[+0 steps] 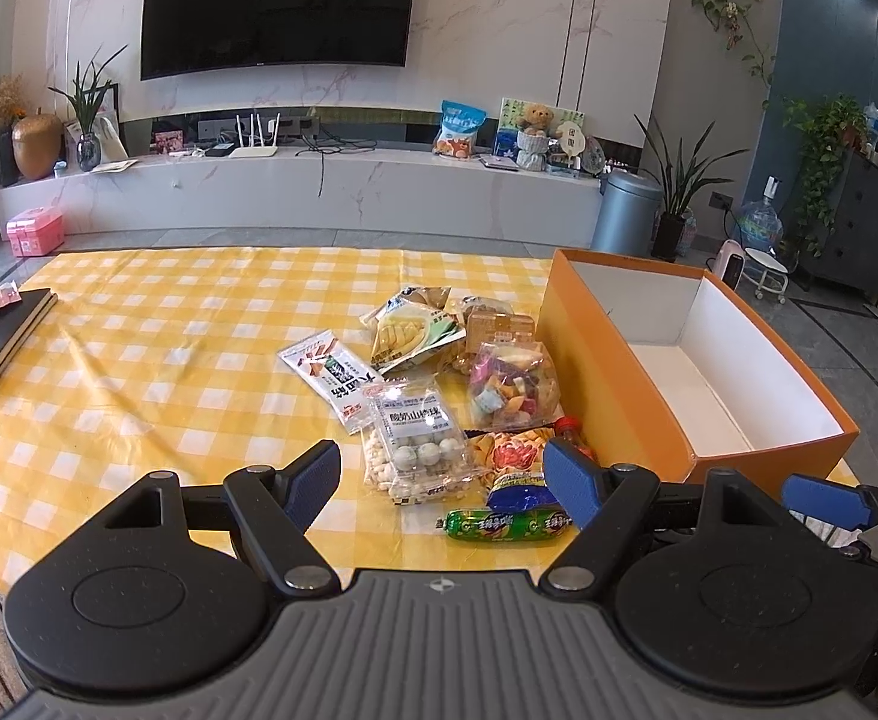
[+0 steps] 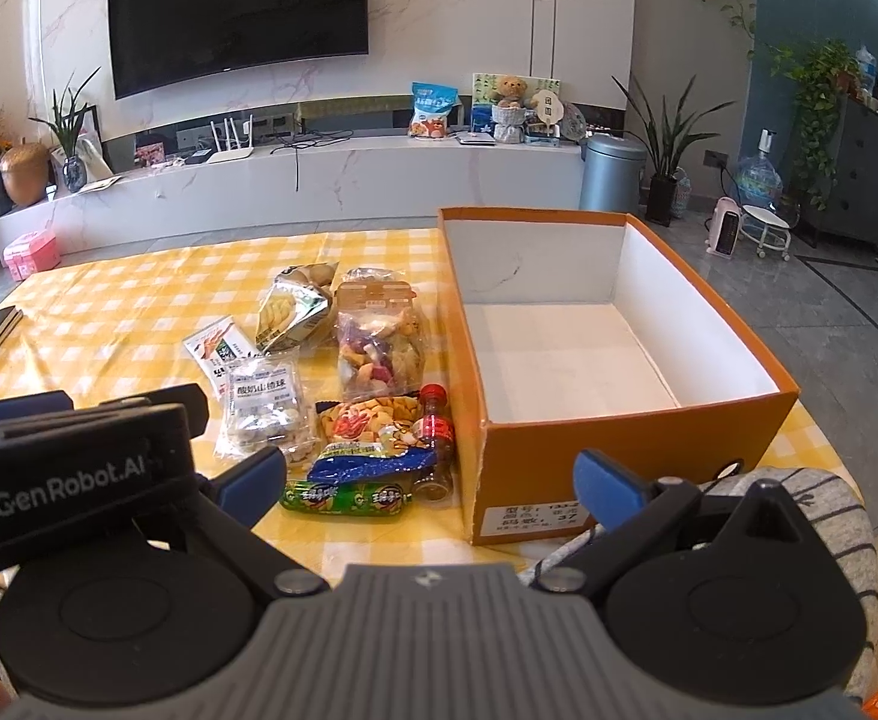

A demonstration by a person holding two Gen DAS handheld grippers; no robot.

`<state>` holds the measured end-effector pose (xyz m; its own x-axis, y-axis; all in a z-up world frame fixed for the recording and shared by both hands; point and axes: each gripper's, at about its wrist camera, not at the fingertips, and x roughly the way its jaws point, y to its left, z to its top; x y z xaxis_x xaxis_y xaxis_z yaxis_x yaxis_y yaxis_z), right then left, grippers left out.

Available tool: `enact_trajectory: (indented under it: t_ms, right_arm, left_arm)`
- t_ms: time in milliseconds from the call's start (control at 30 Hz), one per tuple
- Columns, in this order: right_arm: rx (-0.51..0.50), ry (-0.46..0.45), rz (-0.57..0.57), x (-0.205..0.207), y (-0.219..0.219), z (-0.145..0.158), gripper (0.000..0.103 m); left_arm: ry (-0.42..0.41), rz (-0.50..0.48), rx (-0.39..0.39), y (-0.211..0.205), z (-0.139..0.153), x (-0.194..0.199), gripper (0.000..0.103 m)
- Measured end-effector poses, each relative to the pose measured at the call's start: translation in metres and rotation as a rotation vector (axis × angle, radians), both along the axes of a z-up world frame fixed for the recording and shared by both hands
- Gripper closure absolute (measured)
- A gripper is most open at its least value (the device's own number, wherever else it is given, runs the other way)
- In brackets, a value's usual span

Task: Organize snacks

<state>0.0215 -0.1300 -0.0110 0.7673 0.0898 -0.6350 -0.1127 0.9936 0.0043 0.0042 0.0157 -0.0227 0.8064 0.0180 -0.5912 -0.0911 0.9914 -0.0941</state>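
Note:
Several snack packets lie on a yellow checked tablecloth (image 1: 138,360). They include a clear bag of white balls (image 1: 417,441), a green sausage (image 1: 508,526), a blue-edged chip bag (image 1: 514,462), a small cola bottle (image 2: 435,438), a bag of mixed candy (image 1: 511,384) and a dried fruit pouch (image 1: 414,330). An orange box (image 1: 613,372), empty and white inside, stands to their right; it also shows in the right wrist view (image 2: 619,438). My left gripper (image 1: 442,483) is open and empty just in front of the pile. My right gripper (image 2: 429,483) is open and empty before the box's near left corner.
A black notebook (image 1: 0,330) lies at the table's left edge. A grey striped cloth (image 2: 799,498) sits by the box's near right corner. Beyond the table are a white TV console (image 1: 294,192), a TV (image 1: 276,3), a metal bin (image 1: 625,213) and plants.

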Motion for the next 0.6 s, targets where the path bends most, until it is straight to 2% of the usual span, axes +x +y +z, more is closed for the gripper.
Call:
enact_trajectory:
  t_ms: [600]
  right_arm:
    - [-0.026,0.016,0.023,0.0,0.012,-0.005,0.003]
  left_arm:
    - [0.024,0.009,-0.011,0.012,-0.005,0.0,0.013]
